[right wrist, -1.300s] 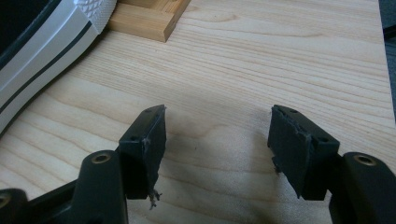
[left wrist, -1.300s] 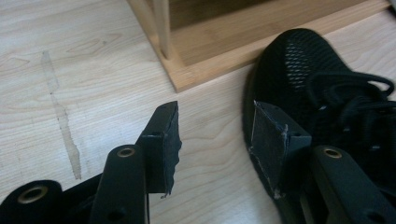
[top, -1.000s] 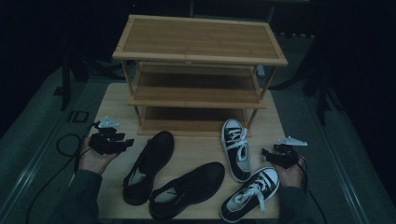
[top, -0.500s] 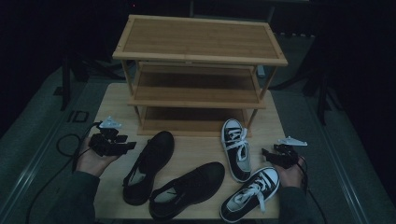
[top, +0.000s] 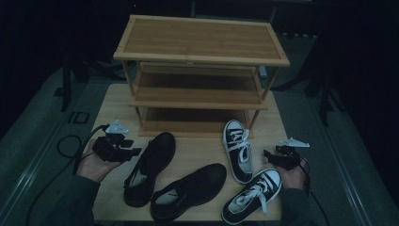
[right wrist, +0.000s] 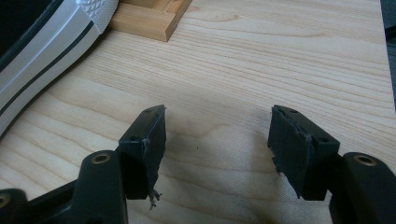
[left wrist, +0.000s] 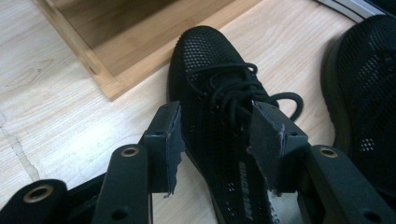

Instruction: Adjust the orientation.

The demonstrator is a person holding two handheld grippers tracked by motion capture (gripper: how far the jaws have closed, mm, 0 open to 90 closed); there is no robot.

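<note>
My left gripper [left wrist: 217, 140] has just been closing, jaws wide astride the black mesh shoe [left wrist: 219, 135], pads not pressing it, near the table's [top: 197, 153] left edge. My right gripper [right wrist: 219, 149] gapes empty by the right edge.

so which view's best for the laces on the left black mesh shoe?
Left gripper view: the black mesh shoe sits close between the open jaws, laces sharp. High view shows it whole but dark.
</note>
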